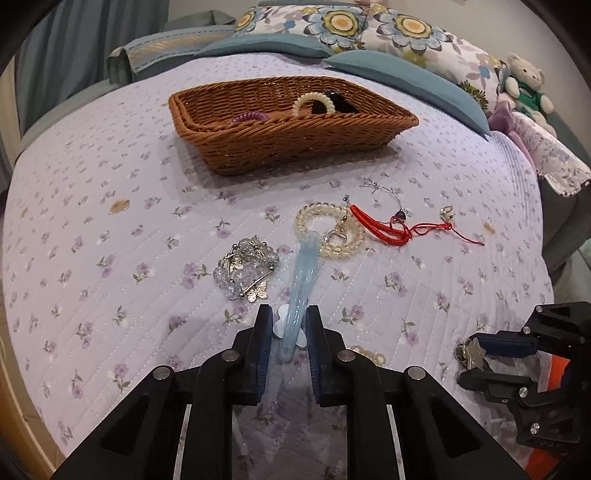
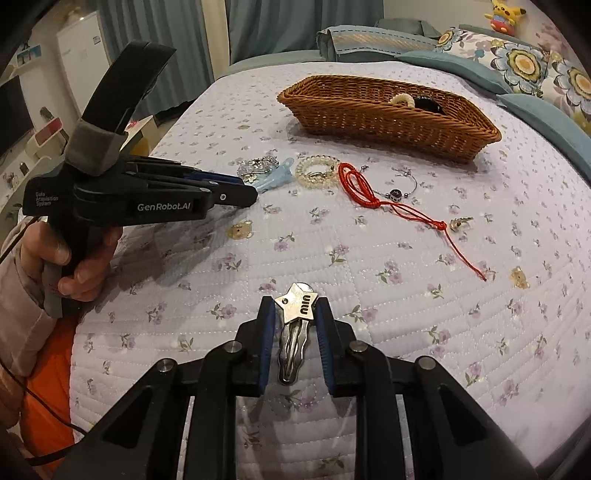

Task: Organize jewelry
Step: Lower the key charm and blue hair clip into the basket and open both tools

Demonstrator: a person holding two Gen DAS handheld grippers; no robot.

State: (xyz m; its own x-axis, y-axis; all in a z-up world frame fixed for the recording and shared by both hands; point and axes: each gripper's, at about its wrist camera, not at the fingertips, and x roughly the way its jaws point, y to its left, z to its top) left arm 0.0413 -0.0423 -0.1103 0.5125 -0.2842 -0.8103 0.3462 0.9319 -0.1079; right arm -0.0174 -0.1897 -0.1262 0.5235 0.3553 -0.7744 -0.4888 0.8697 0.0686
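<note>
My left gripper (image 1: 289, 325) is shut on the near end of a long light-blue hair clip (image 1: 303, 266) whose far end lies over a cream beaded bracelet (image 1: 328, 230). My right gripper (image 2: 295, 310) is shut on a silver star hair clip (image 2: 297, 321), just above the quilt. A crystal butterfly bracelet (image 1: 245, 267), a red cord bracelet (image 2: 360, 184), a thin silver bangle (image 2: 404, 186) and a small earring (image 2: 460, 223) lie loose. Farther back, the wicker basket (image 1: 291, 147) holds a cream coil tie (image 1: 314, 101), a purple coil tie (image 1: 249, 118) and a black item.
Everything rests on a lilac flowered quilt (image 2: 424, 332) over a bed. Floral and teal pillows (image 1: 388, 33) line the far side, with a plush bear (image 1: 526, 85) at the right. A person's hand (image 2: 81, 266) holds the left gripper's handle.
</note>
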